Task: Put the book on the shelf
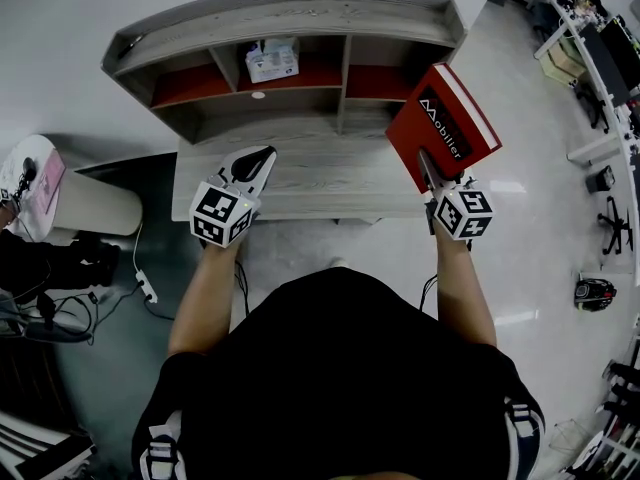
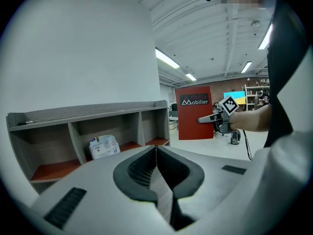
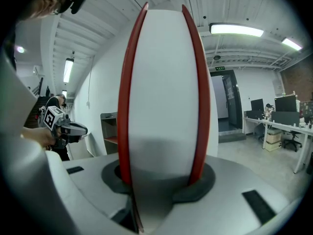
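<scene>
While you stand at the grey wood-grain table (image 1: 330, 183), a white round bin (image 1: 85, 203) sits on the floor off its left end.

- Your left gripper (image 1: 262, 154) hovers over the table's left half and points toward the shelf. Its jaws are pressed together with nothing between them; the left gripper view shows the dark pads (image 2: 139, 173) meeting at the tip.
- The grey wooden shelf unit with red-brown compartment floors (image 1: 300, 13) stands at the back of the table. A white printed packet (image 1: 272, 60) sits in its middle upper compartment; the compartments on either side look bare.
- The red hardcover book with white lettering (image 1: 440, 118) is off the shelf, held tilted over the table's right end, in front of the right compartment.
- Your right gripper (image 1: 430, 168) has the book. Its jaws stand partly apart and clamp the two red covers, with the white page edge (image 3: 161, 92) facing the camera.
</scene>
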Motion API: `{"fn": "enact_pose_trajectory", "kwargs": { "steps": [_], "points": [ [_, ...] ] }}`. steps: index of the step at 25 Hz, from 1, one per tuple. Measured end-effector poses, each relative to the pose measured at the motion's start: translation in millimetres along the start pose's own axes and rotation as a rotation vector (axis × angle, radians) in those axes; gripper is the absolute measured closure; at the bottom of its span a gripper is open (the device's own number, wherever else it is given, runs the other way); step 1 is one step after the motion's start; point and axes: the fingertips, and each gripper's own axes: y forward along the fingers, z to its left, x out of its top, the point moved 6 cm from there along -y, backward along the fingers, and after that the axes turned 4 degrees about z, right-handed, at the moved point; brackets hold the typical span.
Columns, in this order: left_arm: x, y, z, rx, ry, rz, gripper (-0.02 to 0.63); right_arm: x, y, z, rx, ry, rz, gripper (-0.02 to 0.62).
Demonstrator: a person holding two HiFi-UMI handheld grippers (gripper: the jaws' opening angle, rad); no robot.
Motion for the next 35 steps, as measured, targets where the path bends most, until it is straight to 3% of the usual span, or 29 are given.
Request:
{"fn": "enact_pose_trajectory", "kwargs": {
  "steps": [14, 35],
  "points": [
    [13, 28, -14, 0.025, 0.004, -0.018, 0.584, 2, 10, -27, 0.041, -0.027, 0.0, 0.42],
    [12, 22, -23, 0.031, -0.002, -0.017, 0.584, 3, -1, -28, 0.041, -0.045, 0.002, 0.42]
  ]
}}
